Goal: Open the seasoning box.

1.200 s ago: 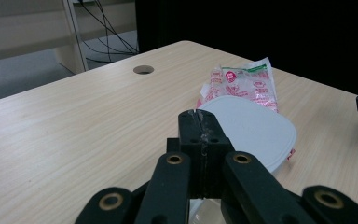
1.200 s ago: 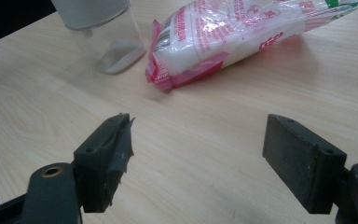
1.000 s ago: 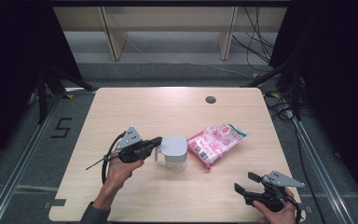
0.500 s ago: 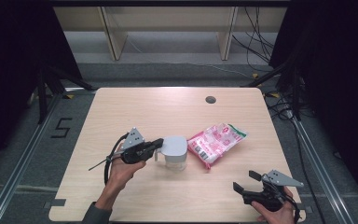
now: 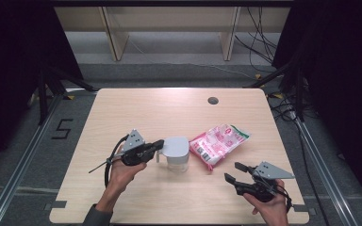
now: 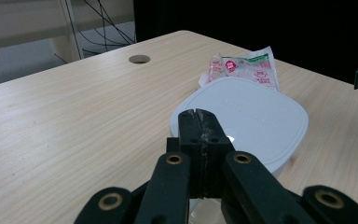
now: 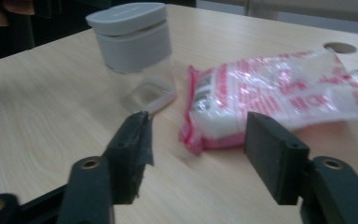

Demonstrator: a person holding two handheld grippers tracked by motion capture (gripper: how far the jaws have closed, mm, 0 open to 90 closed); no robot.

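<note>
Both grippers, left gripper [image 5: 158,144] and right gripper [image 5: 232,171], are black with brass-ringed pivots, grey three-cornered top plates and trailing black cables; a dark sleeve [image 5: 96,217] covers the left forearm.

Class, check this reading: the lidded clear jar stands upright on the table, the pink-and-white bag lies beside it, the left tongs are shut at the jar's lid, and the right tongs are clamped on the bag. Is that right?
One point is wrong. The right tongs are not clamped on the pink-and-white bag: the right gripper view shows their jaws apart, short of it, gripping nothing. The rest stands.
</note>
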